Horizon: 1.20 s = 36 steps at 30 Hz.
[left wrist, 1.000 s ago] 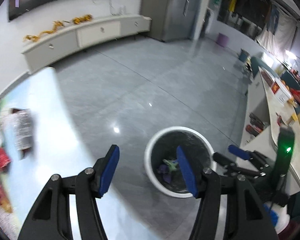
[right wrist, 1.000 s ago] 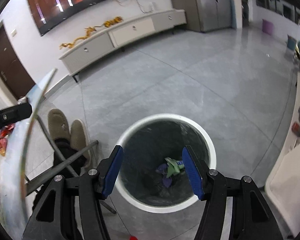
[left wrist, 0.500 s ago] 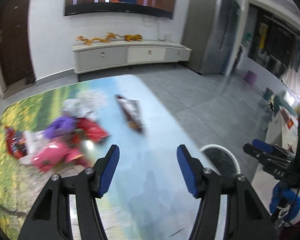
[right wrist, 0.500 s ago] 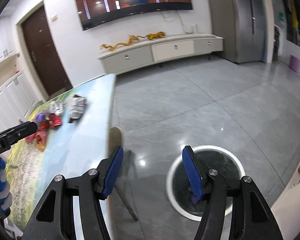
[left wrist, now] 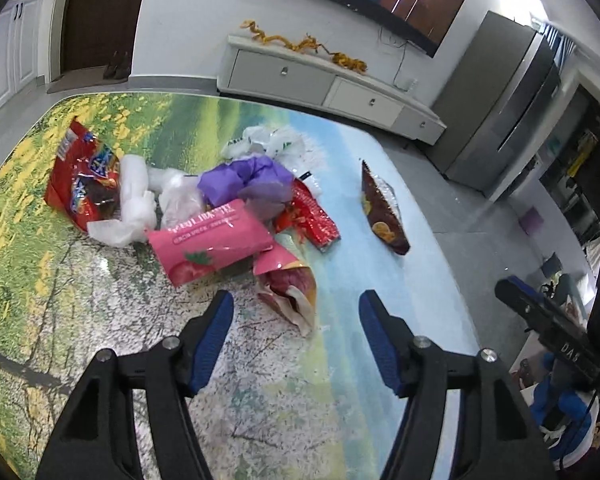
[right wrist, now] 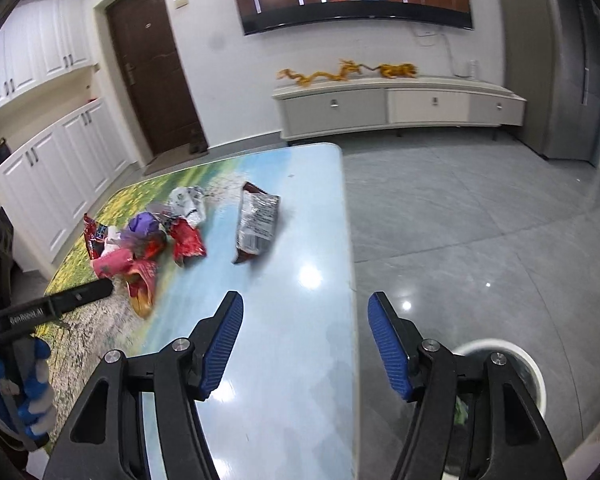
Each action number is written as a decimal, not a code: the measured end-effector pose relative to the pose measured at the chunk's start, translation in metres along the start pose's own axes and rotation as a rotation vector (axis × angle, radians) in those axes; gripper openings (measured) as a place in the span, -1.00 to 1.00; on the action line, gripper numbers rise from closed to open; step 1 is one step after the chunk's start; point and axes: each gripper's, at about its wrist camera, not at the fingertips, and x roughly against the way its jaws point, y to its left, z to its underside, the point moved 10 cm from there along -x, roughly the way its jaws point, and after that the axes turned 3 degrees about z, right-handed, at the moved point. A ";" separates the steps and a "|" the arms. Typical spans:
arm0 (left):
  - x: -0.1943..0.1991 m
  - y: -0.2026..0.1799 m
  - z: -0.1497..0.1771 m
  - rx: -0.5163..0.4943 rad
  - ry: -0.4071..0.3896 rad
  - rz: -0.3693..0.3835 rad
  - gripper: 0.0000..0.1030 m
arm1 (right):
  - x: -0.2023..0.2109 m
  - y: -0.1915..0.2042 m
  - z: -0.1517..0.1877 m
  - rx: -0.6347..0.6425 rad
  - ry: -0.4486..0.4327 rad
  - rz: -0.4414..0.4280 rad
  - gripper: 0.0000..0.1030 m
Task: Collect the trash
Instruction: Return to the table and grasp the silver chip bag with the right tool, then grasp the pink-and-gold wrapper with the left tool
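Trash [left wrist: 220, 216] lies heaped on the table [left wrist: 340, 380], and every place here is given relative to that heap. At its near edge sits a flat pink packet [left wrist: 212, 242] with glossy film; just beside it, toward the left gripper [left wrist: 296, 340], a crumpled pink wrapper [left wrist: 288, 284] gapes open. Behind the packet are a wad of purple tissue [left wrist: 248, 178], soft white plastic bags [left wrist: 140, 196] and, on the far left side of the heap, a red foil bag [left wrist: 80, 180]. A shiny red wrapper [left wrist: 312, 216] sticks out on the heap's right side, and well apart from the heap on that same side lies a flattened dark chip bag [left wrist: 384, 212].

The left gripper hangs just short of the heap with its jaws spread wide and nothing between them. The right gripper [right wrist: 306, 344] is likewise released and empty, poised over bare tabletop on the heap's right, near the table's edge. Beyond that edge, down on the floor, stands a round white bin [right wrist: 536, 376] with a few scraps inside, partly hidden by the gripper.

The risks look like these: the film wrappers are thin and slick on a glossy tabletop, so a shallow pinch could slide off or push a piece away rather than lift it; the pieces overlap, so grabbing one may drag neighbours along and drop them on the floor; the limp bags could sag out of the jaws on the way to the bin.
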 end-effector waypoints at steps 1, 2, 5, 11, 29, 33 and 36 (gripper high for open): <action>-0.004 0.000 0.001 0.001 0.006 -0.007 0.24 | -0.006 0.004 -0.003 0.005 0.003 -0.010 0.26; -0.008 0.001 0.001 0.005 0.012 -0.014 0.24 | -0.012 0.007 -0.007 0.011 0.006 -0.020 0.26; -0.018 0.002 -0.002 0.015 0.021 -0.048 0.24 | -0.033 0.018 -0.019 0.019 0.015 -0.054 0.27; -0.029 0.004 -0.009 0.030 0.018 -0.113 0.24 | -0.071 0.038 -0.043 0.028 0.032 -0.109 0.35; -0.037 0.003 0.002 -0.009 0.030 -0.128 -0.26 | -0.138 0.061 -0.057 0.082 0.105 -0.068 -0.38; -0.032 0.001 0.008 -0.001 0.035 -0.097 -0.30 | -0.129 0.057 -0.047 0.075 0.115 -0.076 -0.55; -0.025 -0.001 0.013 0.002 0.036 -0.067 -0.32 | -0.117 0.055 -0.036 0.082 0.120 -0.080 -0.62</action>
